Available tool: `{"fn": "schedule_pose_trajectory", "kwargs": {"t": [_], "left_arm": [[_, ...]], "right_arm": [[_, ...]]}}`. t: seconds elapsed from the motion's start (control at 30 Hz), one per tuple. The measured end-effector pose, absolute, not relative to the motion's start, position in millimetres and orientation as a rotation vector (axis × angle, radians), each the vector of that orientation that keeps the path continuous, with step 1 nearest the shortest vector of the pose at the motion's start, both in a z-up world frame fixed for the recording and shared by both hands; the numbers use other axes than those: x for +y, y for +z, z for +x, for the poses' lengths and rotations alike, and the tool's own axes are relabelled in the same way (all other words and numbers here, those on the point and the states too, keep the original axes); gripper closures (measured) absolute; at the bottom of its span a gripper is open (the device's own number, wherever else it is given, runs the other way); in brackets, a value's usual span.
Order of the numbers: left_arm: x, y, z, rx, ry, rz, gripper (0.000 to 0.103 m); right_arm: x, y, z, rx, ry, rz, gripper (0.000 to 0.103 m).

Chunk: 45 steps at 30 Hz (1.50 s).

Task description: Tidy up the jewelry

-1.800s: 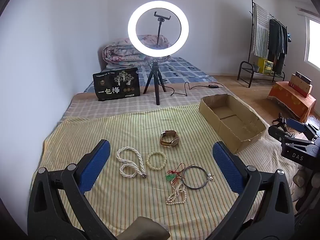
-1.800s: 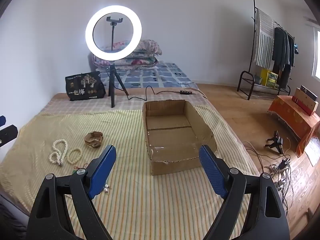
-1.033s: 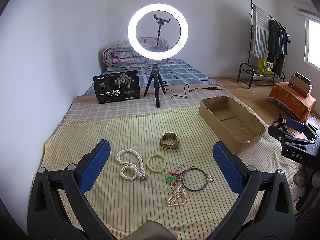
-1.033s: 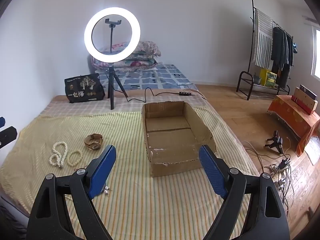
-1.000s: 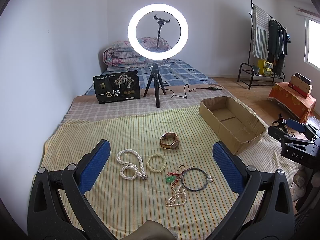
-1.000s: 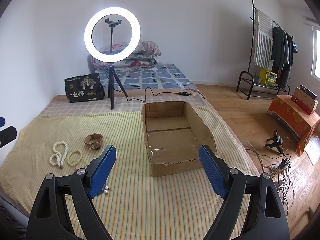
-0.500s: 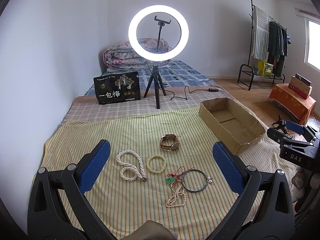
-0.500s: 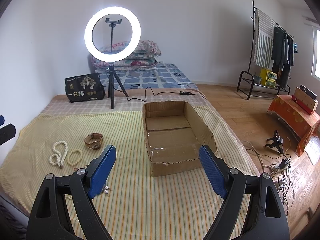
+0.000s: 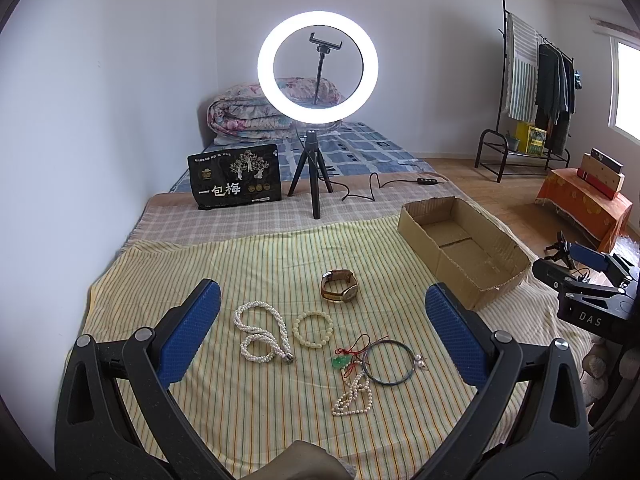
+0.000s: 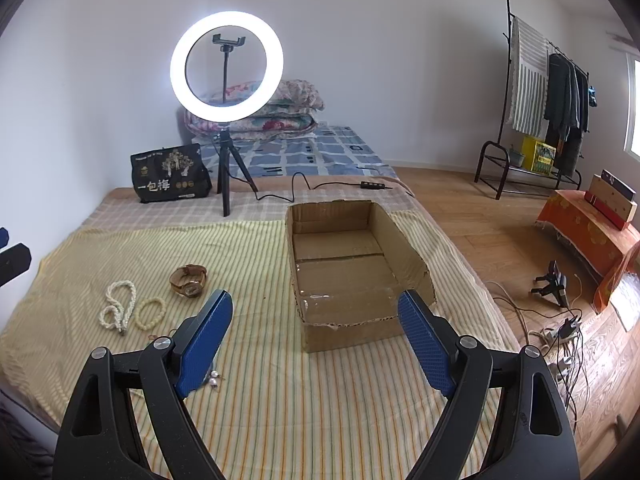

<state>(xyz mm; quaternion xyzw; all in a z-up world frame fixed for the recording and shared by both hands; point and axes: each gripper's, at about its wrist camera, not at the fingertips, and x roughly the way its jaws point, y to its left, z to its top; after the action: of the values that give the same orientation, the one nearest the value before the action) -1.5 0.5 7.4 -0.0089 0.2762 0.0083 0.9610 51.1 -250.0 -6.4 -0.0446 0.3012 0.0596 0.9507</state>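
Jewelry (image 9: 320, 340) unmoved, left gripper (image 9: 320, 328) slightly back.

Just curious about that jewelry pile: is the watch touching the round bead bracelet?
Apart. The left wrist view shows striped cloth between the watch and the bracelet.

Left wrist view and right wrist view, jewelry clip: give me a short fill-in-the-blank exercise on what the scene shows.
1. The cardboard box holds ____ jewelry.
2. The left gripper and the right gripper both have their jaws ____.
3. The wristwatch lies on the ____ cloth.
4. The ring light is switched ____.

Missing words: no; open; striped; on
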Motion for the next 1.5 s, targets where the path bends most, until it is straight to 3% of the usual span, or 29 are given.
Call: {"fn": "schedule_pose_trajectory", "kwargs": {"t": [1.5], "left_arm": [[15.1,16.2,-0.2,0.561,0.043,-0.016,0.0]], "right_arm": [[-237.2,-11.4,51.3,0.61,0.145,-0.114,0.018]]}}
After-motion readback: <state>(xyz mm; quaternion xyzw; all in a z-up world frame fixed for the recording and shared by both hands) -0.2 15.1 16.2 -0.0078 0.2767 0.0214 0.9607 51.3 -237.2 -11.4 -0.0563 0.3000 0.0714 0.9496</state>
